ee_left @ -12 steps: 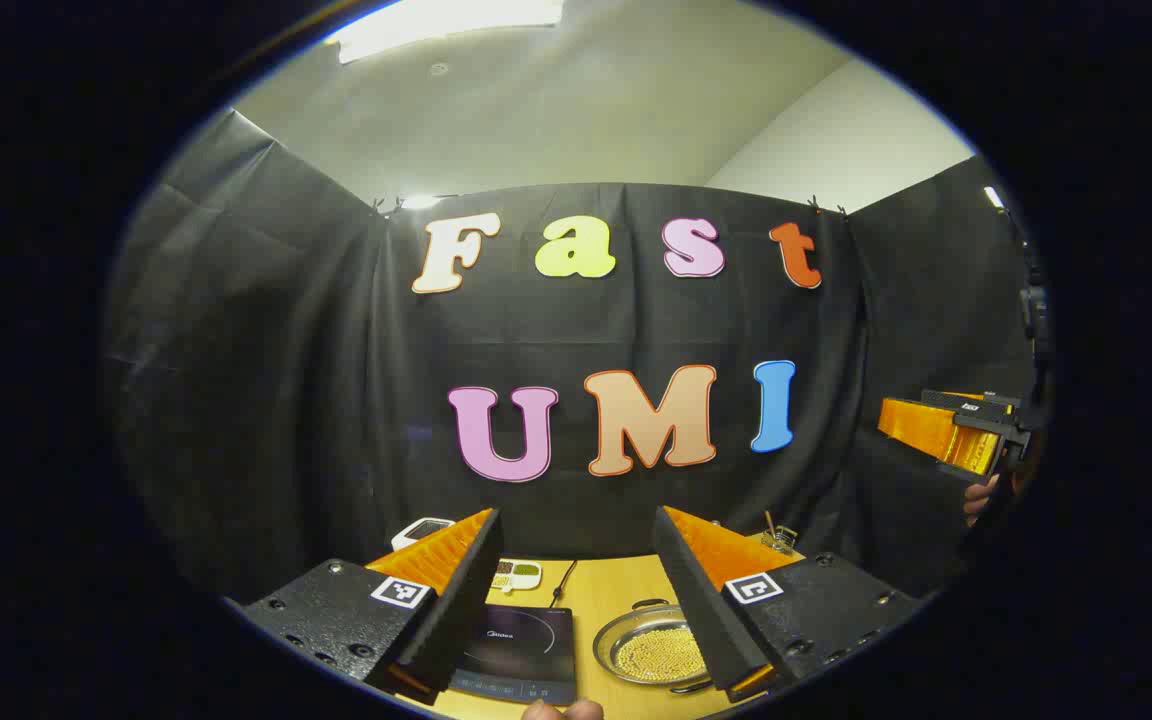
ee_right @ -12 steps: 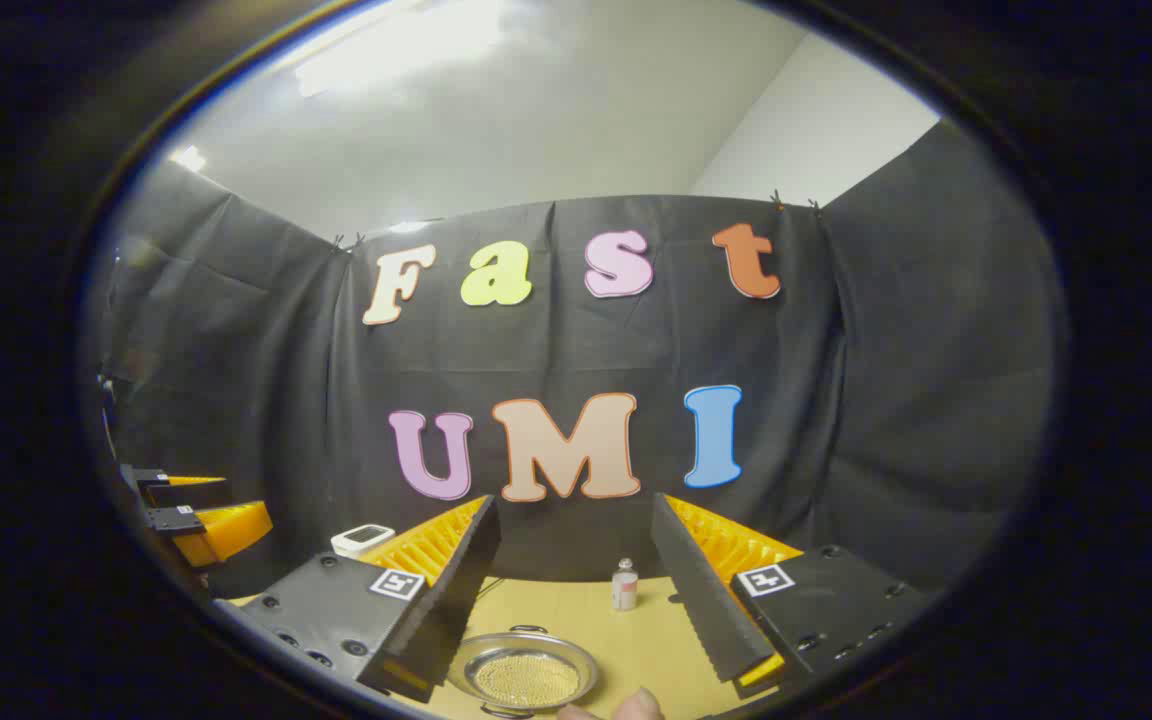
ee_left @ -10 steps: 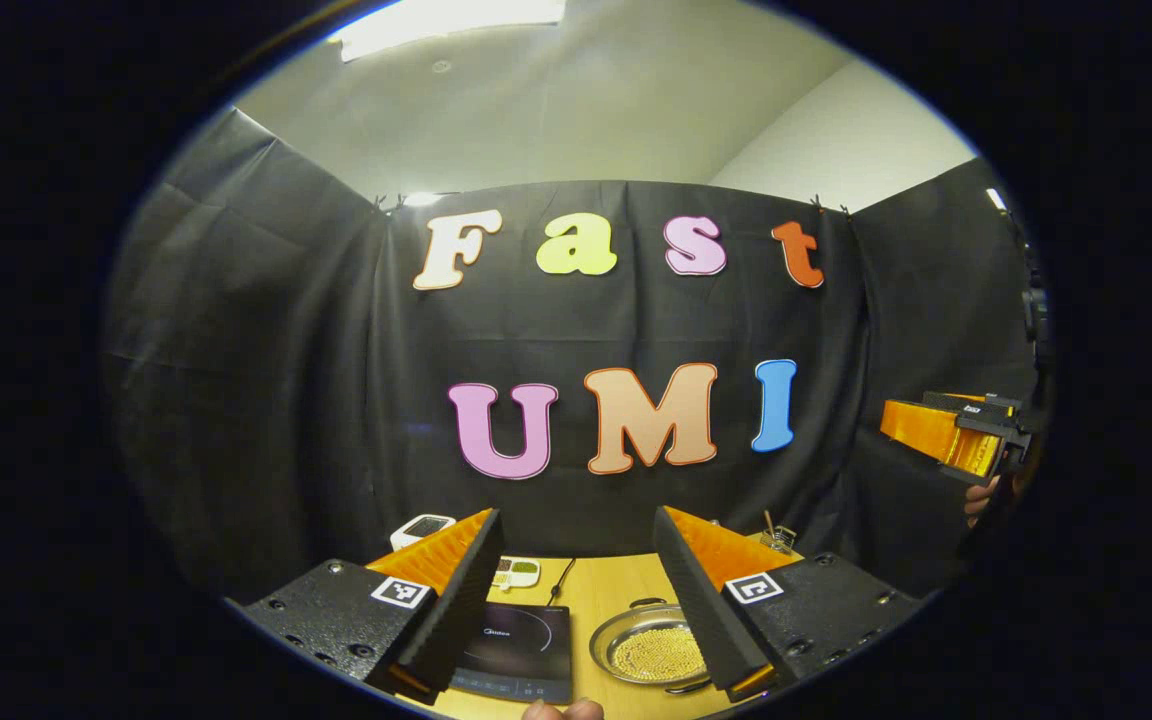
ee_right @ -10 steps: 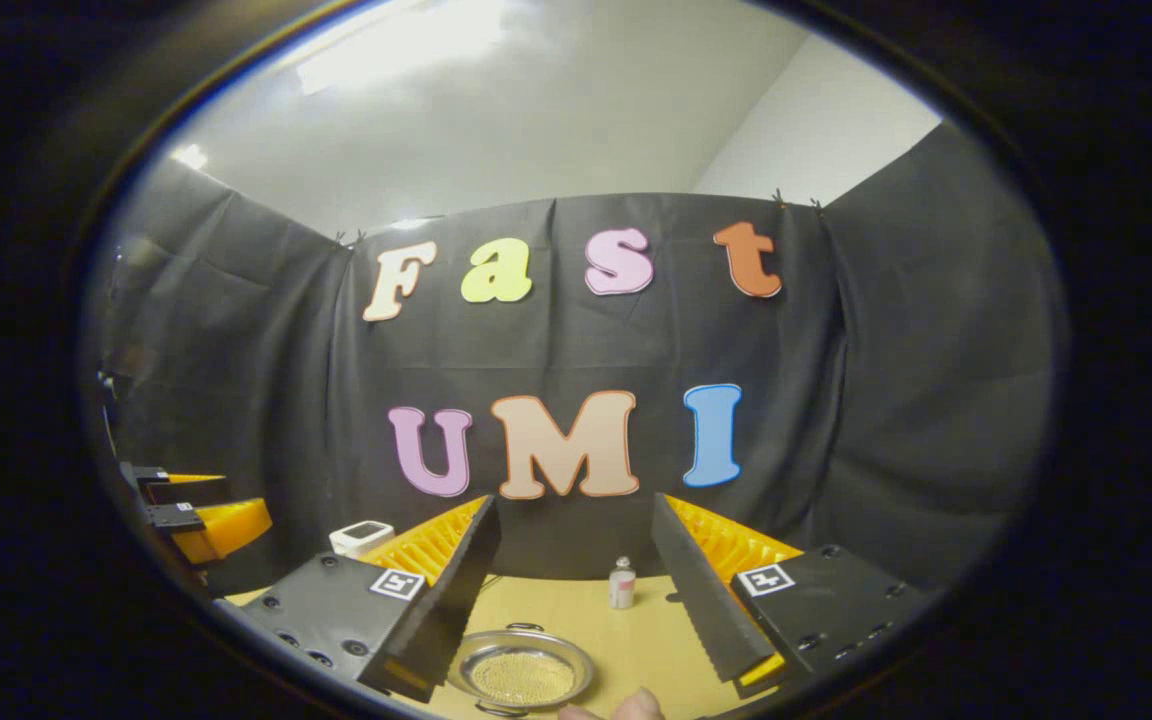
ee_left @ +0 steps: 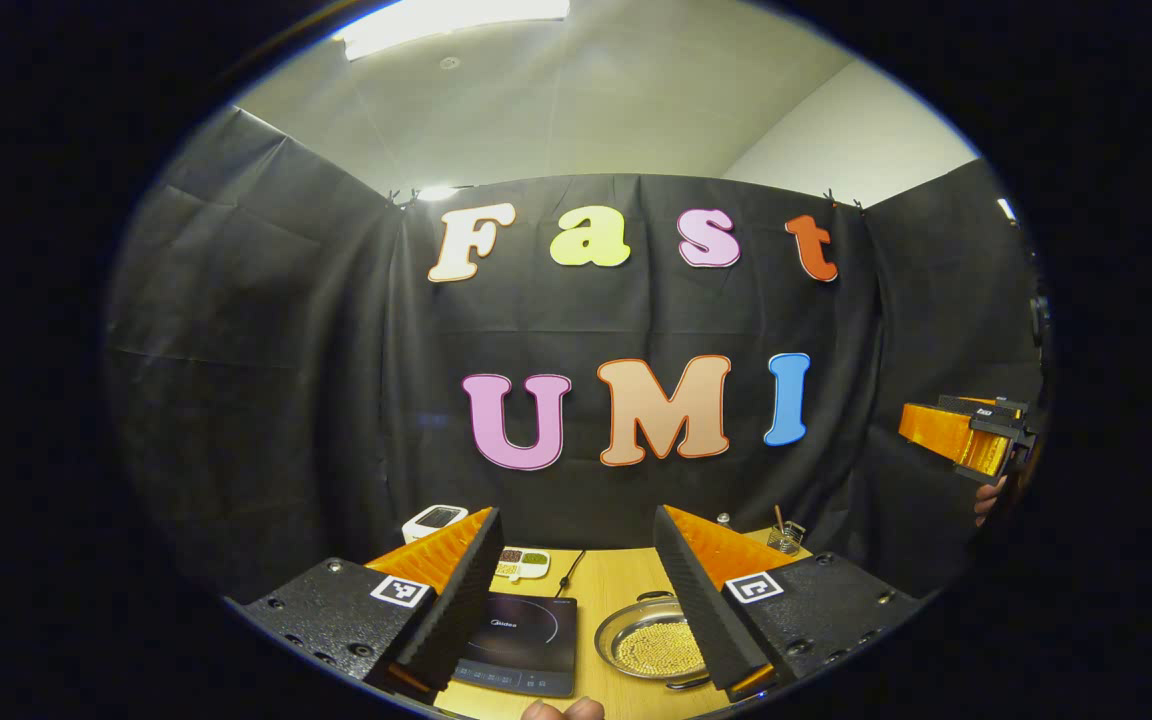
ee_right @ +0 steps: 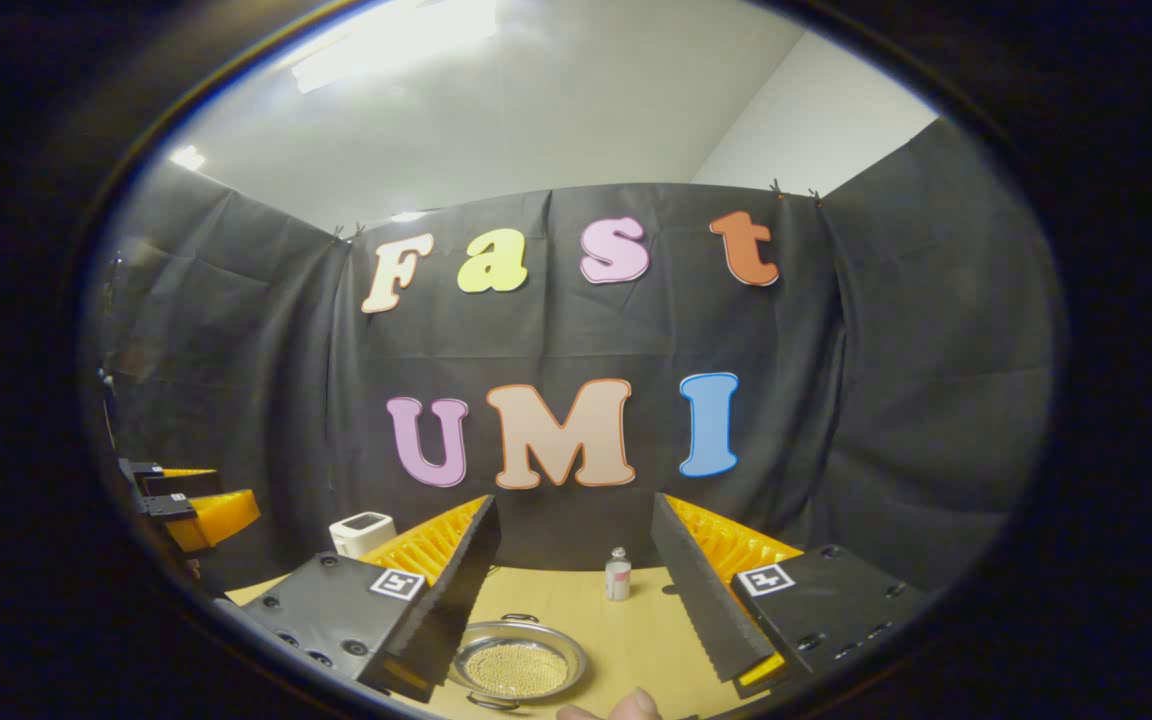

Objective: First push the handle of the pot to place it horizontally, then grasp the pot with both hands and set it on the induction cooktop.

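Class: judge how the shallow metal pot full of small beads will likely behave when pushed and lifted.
The pot looks smooth and shiny, so it probably slides easily on the wooden table. Its loose beads may roll or spill if tilted. It sits low and wide, so tipping seems unlikely.

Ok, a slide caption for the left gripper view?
Open left gripper held above the induction cooktop and bead-filled pot.

Nothing there gave me a word or number I could read. The cooktop [ee_left: 521,640] carried a small pale brand mark near its back edge, too small to make out. A square black-and-white coded tag [ee_left: 401,590] sat on each finger of the left gripper [ee_left: 576,512], and likewise on the right gripper [ee_right: 573,500].
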The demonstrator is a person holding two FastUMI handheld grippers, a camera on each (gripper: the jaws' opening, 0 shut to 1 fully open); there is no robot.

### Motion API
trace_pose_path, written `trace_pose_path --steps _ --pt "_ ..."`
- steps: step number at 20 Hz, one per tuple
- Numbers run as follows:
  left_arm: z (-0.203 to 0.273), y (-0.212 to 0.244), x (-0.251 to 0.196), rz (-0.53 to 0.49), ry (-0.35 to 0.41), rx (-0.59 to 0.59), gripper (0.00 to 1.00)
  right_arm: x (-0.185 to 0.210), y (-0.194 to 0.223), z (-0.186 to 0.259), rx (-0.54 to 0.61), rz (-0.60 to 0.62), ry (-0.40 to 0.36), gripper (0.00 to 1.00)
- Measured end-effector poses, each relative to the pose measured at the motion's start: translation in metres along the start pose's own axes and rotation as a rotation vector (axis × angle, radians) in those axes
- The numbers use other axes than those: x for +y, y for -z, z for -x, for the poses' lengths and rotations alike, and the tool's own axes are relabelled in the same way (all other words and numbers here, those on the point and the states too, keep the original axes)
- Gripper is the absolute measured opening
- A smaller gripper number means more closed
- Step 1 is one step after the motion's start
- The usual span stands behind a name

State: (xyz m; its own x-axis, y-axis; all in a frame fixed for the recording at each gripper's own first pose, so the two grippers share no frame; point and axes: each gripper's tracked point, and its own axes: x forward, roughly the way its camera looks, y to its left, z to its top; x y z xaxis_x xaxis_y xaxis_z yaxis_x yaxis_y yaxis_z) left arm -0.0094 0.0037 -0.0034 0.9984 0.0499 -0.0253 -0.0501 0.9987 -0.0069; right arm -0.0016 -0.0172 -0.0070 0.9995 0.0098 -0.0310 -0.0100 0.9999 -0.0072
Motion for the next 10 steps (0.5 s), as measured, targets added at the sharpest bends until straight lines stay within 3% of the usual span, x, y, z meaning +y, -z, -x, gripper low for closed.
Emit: trace_pose_path --steps 4,10 --pt "0.004 -0.001 0.001 -0.010 0.002 -0.004 0.92 0.009 0.001 0.000 0.006 0.009 -0.016 0.97" --pt "0.008 0.003 0.012 -0.007 0.004 -0.010 0.92 0.028 0.006 0.003 0.022 0.029 -0.039 0.93"
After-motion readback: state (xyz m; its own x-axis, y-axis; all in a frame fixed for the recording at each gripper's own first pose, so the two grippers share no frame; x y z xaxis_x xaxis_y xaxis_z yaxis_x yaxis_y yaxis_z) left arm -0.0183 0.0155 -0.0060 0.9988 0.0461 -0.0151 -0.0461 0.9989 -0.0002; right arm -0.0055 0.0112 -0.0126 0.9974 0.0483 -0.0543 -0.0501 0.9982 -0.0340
